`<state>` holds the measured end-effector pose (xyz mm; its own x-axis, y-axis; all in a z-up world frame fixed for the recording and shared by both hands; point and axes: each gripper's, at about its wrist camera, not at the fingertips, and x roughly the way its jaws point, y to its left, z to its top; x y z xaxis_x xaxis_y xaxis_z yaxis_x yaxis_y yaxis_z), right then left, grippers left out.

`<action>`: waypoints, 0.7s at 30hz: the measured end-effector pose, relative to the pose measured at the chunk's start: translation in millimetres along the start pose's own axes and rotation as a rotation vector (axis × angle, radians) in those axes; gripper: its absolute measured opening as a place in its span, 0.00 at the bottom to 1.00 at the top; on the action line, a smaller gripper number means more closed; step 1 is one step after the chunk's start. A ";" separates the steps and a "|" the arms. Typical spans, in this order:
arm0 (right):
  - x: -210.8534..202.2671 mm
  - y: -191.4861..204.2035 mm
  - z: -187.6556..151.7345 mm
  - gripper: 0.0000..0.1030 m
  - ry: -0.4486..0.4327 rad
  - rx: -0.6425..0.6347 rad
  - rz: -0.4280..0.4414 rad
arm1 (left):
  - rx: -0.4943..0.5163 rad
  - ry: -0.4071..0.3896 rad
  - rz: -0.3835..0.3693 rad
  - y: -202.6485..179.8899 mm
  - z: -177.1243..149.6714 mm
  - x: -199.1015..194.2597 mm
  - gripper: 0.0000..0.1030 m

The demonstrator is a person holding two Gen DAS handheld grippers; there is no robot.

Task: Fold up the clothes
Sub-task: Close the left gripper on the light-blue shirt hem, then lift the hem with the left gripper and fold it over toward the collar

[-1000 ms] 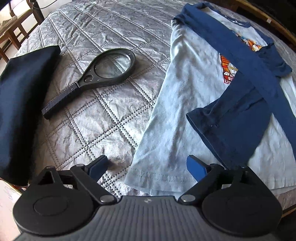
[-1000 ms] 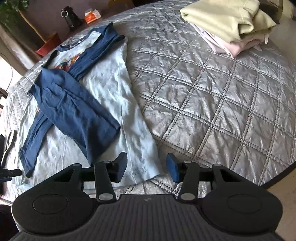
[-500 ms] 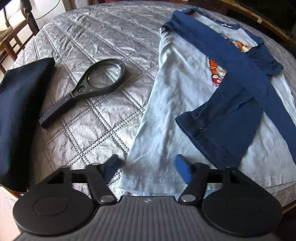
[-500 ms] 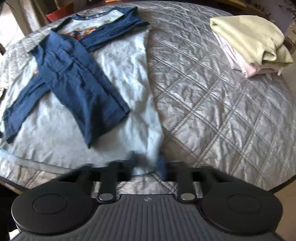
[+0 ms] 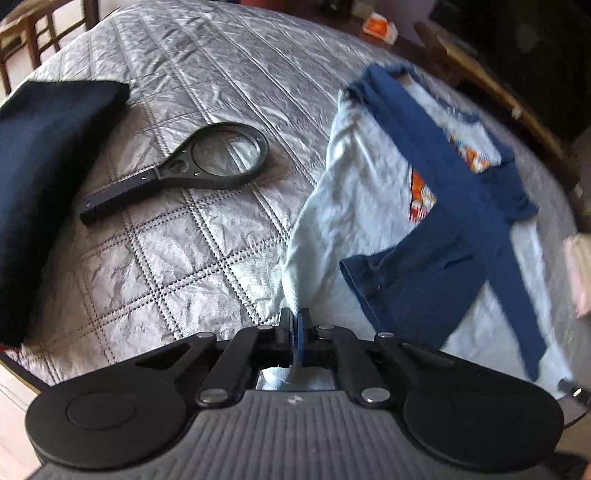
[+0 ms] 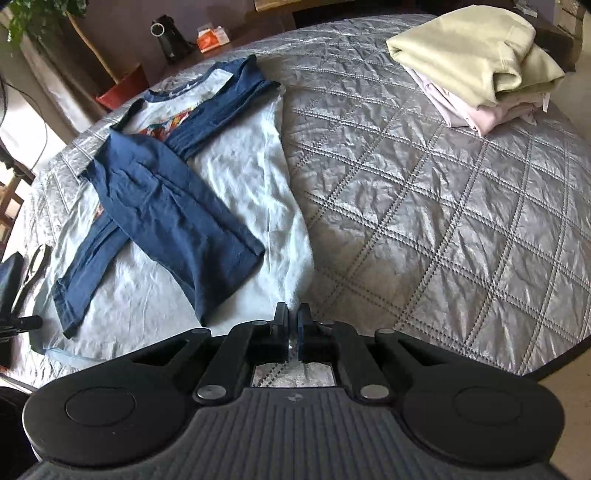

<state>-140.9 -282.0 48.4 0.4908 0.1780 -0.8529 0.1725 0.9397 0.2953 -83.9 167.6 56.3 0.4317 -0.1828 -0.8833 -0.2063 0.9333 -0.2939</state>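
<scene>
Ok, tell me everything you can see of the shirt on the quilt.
The shirt lies flat on the grey quilt, front up: pale blue wrinkled cotton-like body, navy collar and long navy sleeves folded crosswise over an orange chest print. The left tongs and right tongs each pinch a bottom hem corner.

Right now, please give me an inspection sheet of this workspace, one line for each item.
Surface: quilted grey bedspread, wrinkled.
Job's things: light blue shirt with navy sleeves crossed over its front, lying flat.
Clutter: magnifying glass; dark folded cloth; folded pile with a pale green garment on top.
Grippers: left gripper shut on the shirt's hem corner; right gripper shut on the opposite hem corner.
Cables: nothing seen on the bed.
Surroundings: wooden chair, red pot, orange box.
</scene>
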 end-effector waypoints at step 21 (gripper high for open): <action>-55.2 -22.8 -30.5 0.04 -0.123 0.200 0.147 | -0.122 -0.117 -0.112 17.4 -9.3 -64.8 0.01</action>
<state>-198.0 -304.4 75.6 0.6211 0.2600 -0.7394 0.2508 0.8278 0.5018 -123.6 192.8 105.0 0.5554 -0.2395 -0.7964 -0.2529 0.8636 -0.4361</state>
